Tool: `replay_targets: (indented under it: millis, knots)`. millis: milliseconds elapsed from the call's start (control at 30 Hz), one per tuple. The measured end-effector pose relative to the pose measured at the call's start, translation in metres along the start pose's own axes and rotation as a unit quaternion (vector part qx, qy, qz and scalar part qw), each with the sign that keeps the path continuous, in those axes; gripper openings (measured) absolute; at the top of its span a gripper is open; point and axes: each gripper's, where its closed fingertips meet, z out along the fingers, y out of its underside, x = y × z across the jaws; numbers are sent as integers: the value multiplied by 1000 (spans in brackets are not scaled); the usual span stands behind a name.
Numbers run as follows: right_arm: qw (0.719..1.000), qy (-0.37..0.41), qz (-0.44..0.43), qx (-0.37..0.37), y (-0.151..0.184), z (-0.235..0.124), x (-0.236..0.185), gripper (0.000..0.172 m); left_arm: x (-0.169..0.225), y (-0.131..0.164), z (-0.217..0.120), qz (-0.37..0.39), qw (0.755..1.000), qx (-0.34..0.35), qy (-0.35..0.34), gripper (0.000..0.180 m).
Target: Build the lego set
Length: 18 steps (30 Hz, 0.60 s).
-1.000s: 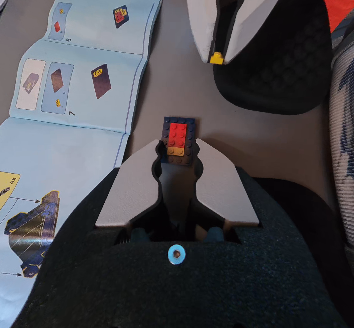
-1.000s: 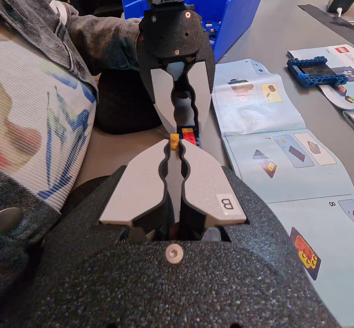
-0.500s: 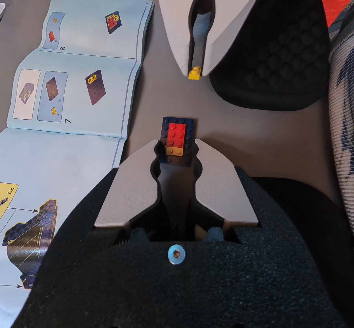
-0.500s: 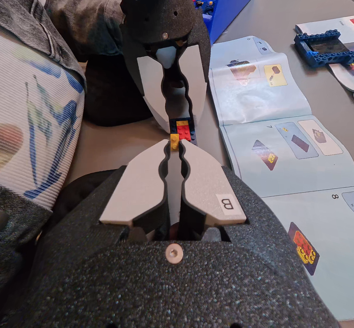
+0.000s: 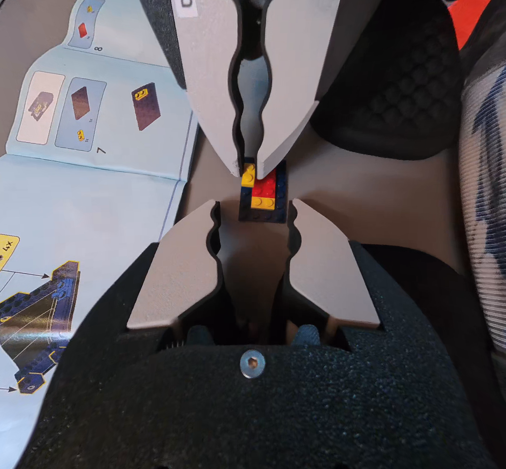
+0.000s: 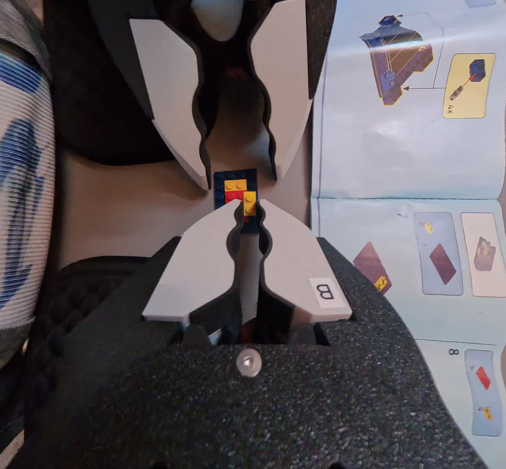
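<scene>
Down from farther off, right tool pinches small yellow two-stud brick over dark-blue studded plate; left tool has released, straddling the plate.

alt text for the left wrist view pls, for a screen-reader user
The right gripper pinches a small yellow brick over a dark blue plate carrying red and yellow bricks. The left gripper is open, fingertips flanking the plate's near end. A light blue instruction booklet lies left.

Right gripper: pads pinch a small yellow plate above the dark blue plate.
Left gripper: spread wide, fingertips flanking that plate's far end.
Booklet: right.
</scene>
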Motion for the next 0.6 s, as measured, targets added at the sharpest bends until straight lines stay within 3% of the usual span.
replay_targets:
  millis: [167,600]
  knots:
    - [999,-10,-7,-48,1,7,0,8,-3,-1,-5,-17,1000,17,1,48]
    - [997,-27,13,-64,2,6,-1,10,-1,4,-2,1,1000,-2,-2,44]
